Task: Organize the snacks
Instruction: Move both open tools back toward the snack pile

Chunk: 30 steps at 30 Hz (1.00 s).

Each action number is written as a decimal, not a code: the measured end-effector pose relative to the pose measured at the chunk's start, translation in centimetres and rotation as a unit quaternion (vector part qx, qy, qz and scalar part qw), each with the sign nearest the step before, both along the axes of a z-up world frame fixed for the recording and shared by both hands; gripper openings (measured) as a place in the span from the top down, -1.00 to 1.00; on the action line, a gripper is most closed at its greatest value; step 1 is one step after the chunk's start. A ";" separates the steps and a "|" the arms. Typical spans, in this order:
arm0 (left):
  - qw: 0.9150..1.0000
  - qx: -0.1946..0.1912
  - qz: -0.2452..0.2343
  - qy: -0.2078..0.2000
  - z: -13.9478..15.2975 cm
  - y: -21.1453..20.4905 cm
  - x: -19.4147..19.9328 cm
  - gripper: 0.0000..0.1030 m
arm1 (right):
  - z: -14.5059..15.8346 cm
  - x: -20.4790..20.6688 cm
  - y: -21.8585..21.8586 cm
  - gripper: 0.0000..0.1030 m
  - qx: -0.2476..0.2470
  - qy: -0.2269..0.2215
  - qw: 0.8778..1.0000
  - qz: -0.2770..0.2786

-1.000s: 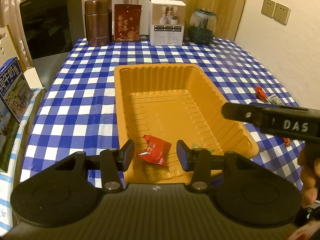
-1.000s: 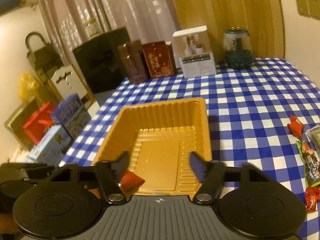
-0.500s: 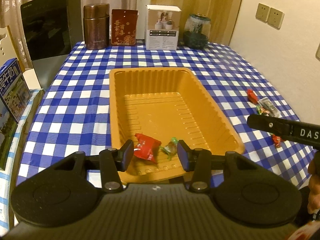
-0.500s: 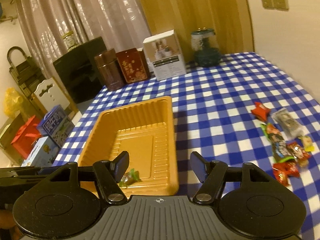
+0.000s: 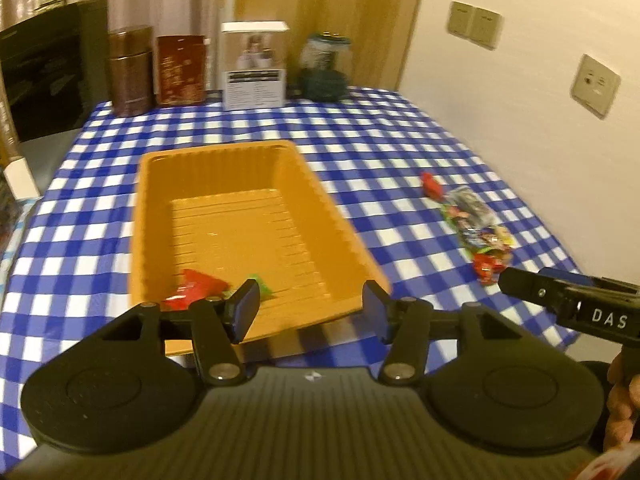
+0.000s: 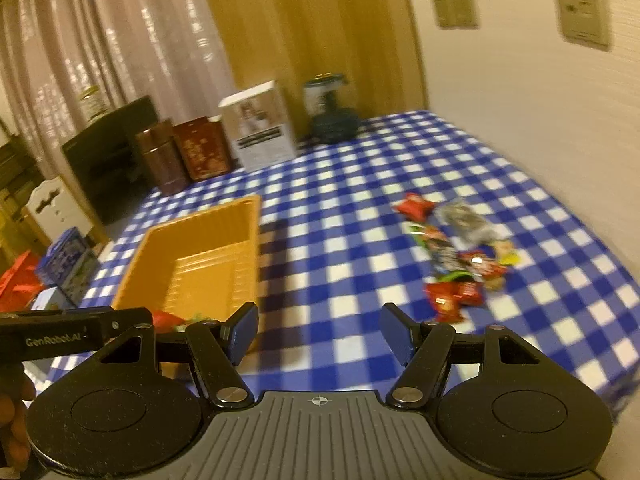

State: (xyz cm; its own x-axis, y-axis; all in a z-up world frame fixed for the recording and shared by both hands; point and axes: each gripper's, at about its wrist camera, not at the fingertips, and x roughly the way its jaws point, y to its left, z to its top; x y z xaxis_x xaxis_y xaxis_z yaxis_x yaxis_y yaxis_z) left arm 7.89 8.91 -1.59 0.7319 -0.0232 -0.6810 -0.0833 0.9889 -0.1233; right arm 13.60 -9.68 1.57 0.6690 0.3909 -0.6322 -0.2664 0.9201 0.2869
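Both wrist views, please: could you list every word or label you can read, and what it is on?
"DAS": side of the right gripper.
"GenRobot.AI": side of the left gripper.
White box, red tin, snack wrappers: print too blurred to read.

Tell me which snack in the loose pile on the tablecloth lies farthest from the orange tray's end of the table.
The red packet at the pile's far end, toward the back wall; the other snacks trail from it toward the camera.

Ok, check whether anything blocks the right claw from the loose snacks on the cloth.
Nothing visible does: the right claw stands open and empty, with only bare checked tablecloth between it and the snack pile.
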 end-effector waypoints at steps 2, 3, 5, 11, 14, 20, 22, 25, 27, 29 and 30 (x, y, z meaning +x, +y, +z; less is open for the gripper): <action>1.000 -0.005 -0.011 -0.003 0.1 -1.1 0.2 -0.08 | 0.1 -0.3 -1.2 -0.31 -0.002 -0.001 1.000 -0.013; 1.000 -0.006 -0.017 -0.004 0.1 -1.6 0.4 -0.08 | 0.2 -0.3 -1.8 -0.31 -0.004 -0.002 1.000 -0.018; 1.000 -0.007 -0.027 -0.003 0.0 -2.7 0.7 -0.10 | 0.4 -0.5 -2.9 -0.31 -0.007 -0.006 1.000 -0.029; 0.999 -0.010 -0.052 -0.004 -0.2 -5.6 1.8 -0.17 | 0.5 -0.3 -5.8 -0.31 -0.018 -0.013 0.998 -0.058; 0.998 -0.011 -0.061 -0.004 -0.3 -7.0 2.6 -0.20 | 0.3 0.3 -7.1 -0.31 -0.019 -0.011 0.997 -0.073; 0.997 -0.011 -0.073 -0.002 -0.8 -9.3 4.3 -0.21 | -0.6 1.6 -9.3 -0.31 -0.031 -0.010 0.996 -0.088; 0.997 -0.012 -0.077 0.000 -1.2 -10.0 4.8 -0.21 | -1.1 2.1 -9.9 -0.31 -0.036 -0.008 0.995 -0.089; 0.996 -0.017 -0.087 0.003 -1.8 -11.3 5.9 -0.21 | -2.0 2.7 -10.7 -0.30 -0.037 -0.004 0.995 -0.089; 0.995 -0.020 -0.096 0.005 -2.3 -12.1 6.7 -0.21 | -2.6 3.1 -11.3 -0.30 -0.035 0.002 0.995 -0.094; 0.994 -0.024 -0.106 0.006 -3.0 -12.9 7.5 -0.21 | -3.2 3.5 -11.9 -0.30 -0.033 0.007 0.994 -0.099; 0.994 -0.026 -0.111 0.007 -3.3 -13.3 8.0 -0.21 | -3.5 3.7 -12.2 -0.30 -0.033 0.010 0.994 -0.101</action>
